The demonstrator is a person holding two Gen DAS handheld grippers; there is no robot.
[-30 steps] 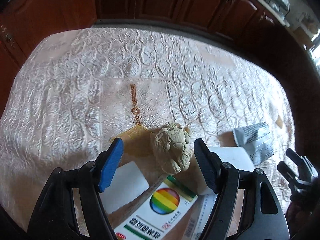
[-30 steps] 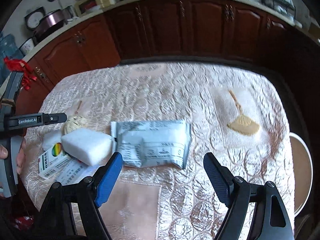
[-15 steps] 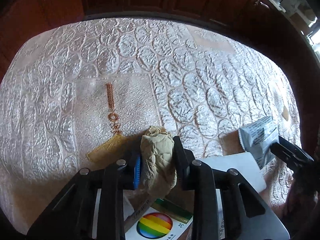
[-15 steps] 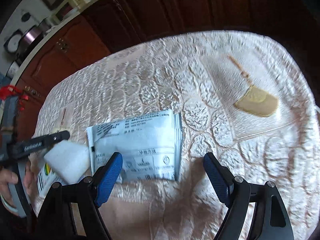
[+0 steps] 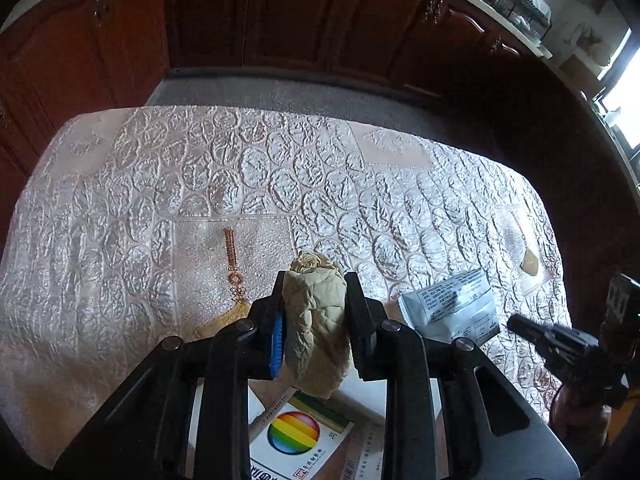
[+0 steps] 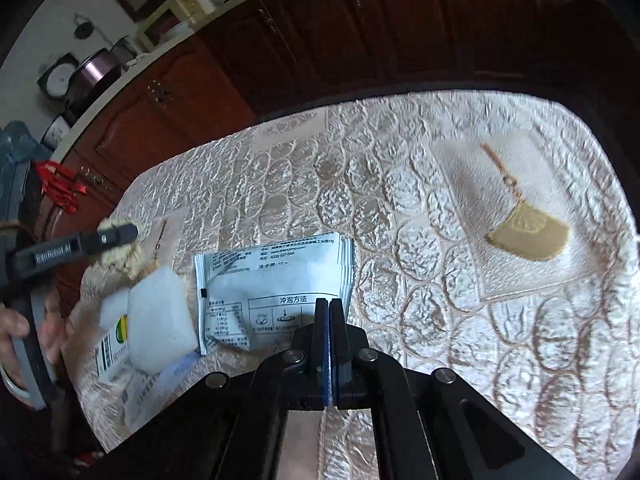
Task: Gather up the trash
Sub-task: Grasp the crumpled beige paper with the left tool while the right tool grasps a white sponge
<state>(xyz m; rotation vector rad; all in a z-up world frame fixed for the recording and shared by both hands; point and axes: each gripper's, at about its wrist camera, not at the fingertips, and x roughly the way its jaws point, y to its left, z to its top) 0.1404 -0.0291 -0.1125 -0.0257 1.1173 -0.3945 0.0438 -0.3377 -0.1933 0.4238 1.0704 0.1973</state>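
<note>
A crumpled beige paper ball (image 5: 316,328) is held just above the table, with my left gripper (image 5: 314,280) shut on it. The right wrist view shows the same ball (image 6: 120,256) behind the left gripper (image 6: 116,236), at the far left. A grey printed sachet packet (image 6: 272,276) lies flat on the tablecloth. My right gripper (image 6: 329,304) is shut, its pads pressed together on the packet's near edge. In the left wrist view the right gripper (image 5: 516,322) touches the packet (image 5: 452,304) at its lower right corner.
A white foam block (image 6: 160,320) and a small box with a rainbow circle (image 5: 296,436) lie under the left gripper, beside some paper slips. The embossed pink tablecloth (image 5: 240,168) covers the table. Dark wooden cabinets (image 5: 280,20) stand beyond the far edge.
My left jaws closed on the paper ball and lifted it slightly. The right gripper moved down to the packet's near edge and snapped shut there.
</note>
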